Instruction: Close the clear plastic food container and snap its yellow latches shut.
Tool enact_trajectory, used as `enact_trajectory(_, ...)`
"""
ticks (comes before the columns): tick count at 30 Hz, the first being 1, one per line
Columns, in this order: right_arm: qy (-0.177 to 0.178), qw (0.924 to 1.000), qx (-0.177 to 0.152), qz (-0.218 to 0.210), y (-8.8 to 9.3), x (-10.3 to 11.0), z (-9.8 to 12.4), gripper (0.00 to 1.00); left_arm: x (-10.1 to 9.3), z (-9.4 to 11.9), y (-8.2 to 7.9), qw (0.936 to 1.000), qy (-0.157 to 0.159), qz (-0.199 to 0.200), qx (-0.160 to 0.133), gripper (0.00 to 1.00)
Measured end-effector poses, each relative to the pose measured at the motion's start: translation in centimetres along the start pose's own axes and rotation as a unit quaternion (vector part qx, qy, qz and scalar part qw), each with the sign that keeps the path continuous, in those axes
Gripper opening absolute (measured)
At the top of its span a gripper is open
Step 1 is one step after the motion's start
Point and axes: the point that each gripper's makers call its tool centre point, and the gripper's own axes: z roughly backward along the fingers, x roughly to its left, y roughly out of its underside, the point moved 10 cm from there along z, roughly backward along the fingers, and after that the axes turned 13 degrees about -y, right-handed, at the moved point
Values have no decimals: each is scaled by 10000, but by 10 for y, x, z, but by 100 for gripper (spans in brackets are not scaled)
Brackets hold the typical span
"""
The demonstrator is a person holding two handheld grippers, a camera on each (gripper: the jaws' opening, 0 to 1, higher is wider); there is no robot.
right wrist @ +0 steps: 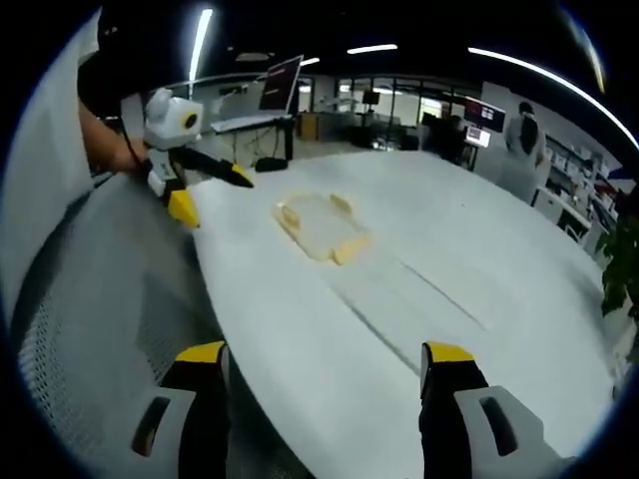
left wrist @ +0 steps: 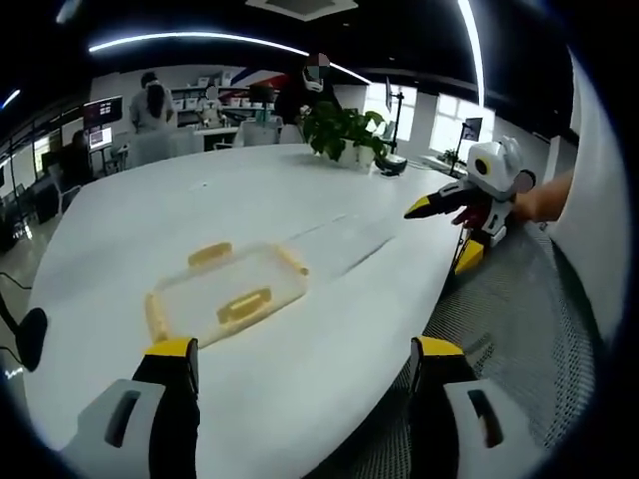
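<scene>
The clear plastic container (left wrist: 225, 294) lies flat on the white table (left wrist: 150, 210), with yellow latches on its sides. I cannot tell whether the latches are snapped down. My left gripper (left wrist: 305, 354) is open and empty, just short of the container at the table's near edge. My right gripper (left wrist: 439, 238) enters from the right, held by a hand, jaws apart and empty. In the right gripper view the container (right wrist: 319, 225) sits well ahead of my open right gripper (right wrist: 326, 357). The left gripper (right wrist: 220, 200) hovers open at the table edge, left of the container.
A grey mesh chair (left wrist: 519, 299) stands by the table edge, also in the right gripper view (right wrist: 110, 279). A potted plant (left wrist: 344, 130) sits at the far side of the table. People and desks with monitors (right wrist: 282, 82) fill the background.
</scene>
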Motion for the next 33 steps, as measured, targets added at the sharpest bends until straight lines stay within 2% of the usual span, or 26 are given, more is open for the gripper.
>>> enact_trajectory(20, -88, 9990, 304, 330, -9, -5, -6, 75, 5, 2, -6, 9999, -19, -150, 29, 83)
enact_trajectory(33, -205, 9973, 384, 591, -24, -16, -16, 75, 20, -3, -15, 9995, -31, -324, -40, 83)
